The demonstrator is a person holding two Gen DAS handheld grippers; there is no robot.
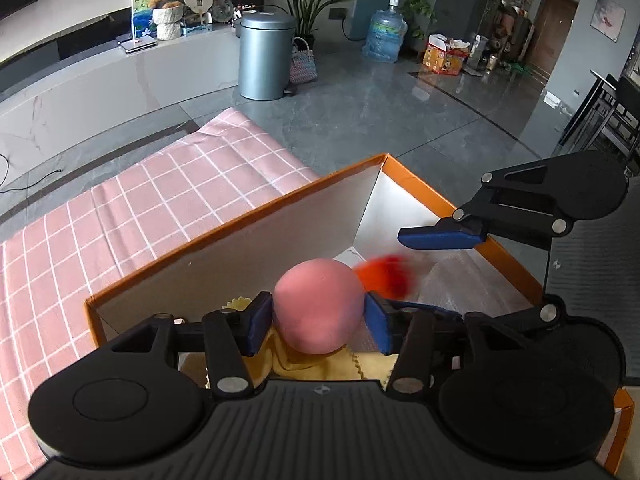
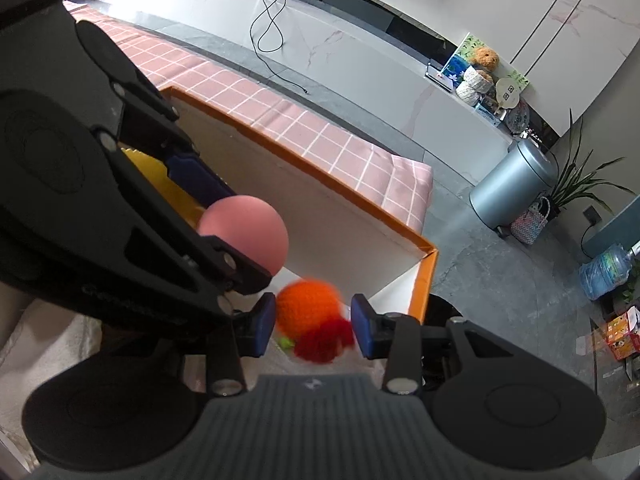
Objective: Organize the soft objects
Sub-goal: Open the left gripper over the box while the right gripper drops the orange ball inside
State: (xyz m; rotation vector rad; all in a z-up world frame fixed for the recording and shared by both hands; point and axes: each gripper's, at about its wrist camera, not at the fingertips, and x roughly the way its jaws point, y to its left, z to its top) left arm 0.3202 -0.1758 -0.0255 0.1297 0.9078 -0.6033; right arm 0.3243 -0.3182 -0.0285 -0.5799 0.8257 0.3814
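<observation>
Hovering over the box (image 1: 256, 216): your left gripper (image 1: 319, 322) has the pink ball (image 1: 318, 306) between its pads (image 1: 378, 326), touching both sides, so grasping it above the yellow cloth (image 1: 304, 364) on the box floor. Your right gripper (image 2: 314, 322) sits near the box's far corner with jaws apart; the blurred orange-red knit toy (image 2: 310, 312) is between its pads (image 2: 362, 330), gap visible on the right side, so it looks released. Box rests on the pink checked cloth (image 1: 132, 200).
</observation>
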